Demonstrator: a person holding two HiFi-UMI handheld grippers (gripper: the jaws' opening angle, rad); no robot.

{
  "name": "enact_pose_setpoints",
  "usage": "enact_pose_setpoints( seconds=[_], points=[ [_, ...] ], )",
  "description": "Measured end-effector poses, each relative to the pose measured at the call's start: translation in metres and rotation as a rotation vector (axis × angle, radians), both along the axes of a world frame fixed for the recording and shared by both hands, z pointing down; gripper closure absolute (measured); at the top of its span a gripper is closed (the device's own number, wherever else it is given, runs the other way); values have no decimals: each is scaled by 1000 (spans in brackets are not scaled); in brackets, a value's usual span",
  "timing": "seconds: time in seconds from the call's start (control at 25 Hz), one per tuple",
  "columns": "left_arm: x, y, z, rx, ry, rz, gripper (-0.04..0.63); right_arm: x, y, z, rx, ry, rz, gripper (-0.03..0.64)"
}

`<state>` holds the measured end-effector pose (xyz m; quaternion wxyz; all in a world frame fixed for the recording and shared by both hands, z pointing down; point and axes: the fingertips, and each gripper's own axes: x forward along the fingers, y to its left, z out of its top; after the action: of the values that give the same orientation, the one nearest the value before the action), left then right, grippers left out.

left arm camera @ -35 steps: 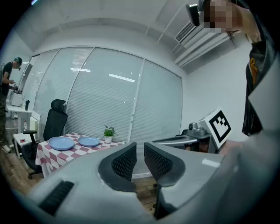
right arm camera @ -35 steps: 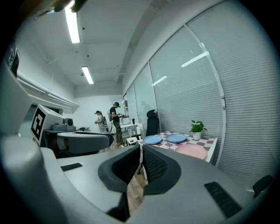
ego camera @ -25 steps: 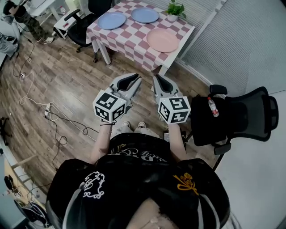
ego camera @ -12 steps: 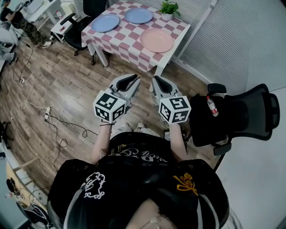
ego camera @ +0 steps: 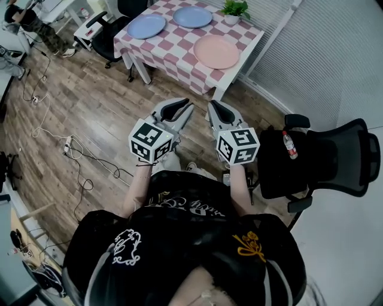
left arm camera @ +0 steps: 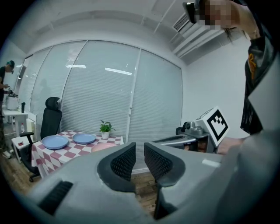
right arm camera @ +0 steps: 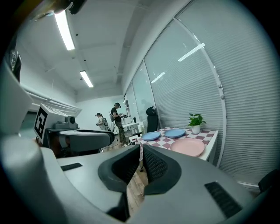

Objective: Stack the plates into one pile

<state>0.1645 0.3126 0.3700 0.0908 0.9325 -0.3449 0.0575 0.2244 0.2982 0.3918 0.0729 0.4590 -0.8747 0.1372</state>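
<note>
Blue plate (ego camera: 146, 25), second blue plate (ego camera: 192, 17) and pink plate (ego camera: 216, 52) lie apart on the checked worktop (ego camera: 178, 57), well ahead of left hand-held gripper (ego camera: 182, 109) and right hand-held gripper (ego camera: 214, 109), both clenched empty; likely risk: a jaw nudging a rim shoves that plate off the edge.

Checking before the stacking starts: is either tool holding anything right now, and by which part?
Nothing is held. The left tool and the right tool are both shut and empty; the plates lie untouched on the table ahead.
</note>
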Motion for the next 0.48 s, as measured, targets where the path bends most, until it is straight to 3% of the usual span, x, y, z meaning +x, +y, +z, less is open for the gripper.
enact_pose_setpoints(
  seconds=[0.48],
  points=[
    [-24,-70,22,-36,-5,55,529,-26,-72,19,-47,-16,48,591]
  ],
)
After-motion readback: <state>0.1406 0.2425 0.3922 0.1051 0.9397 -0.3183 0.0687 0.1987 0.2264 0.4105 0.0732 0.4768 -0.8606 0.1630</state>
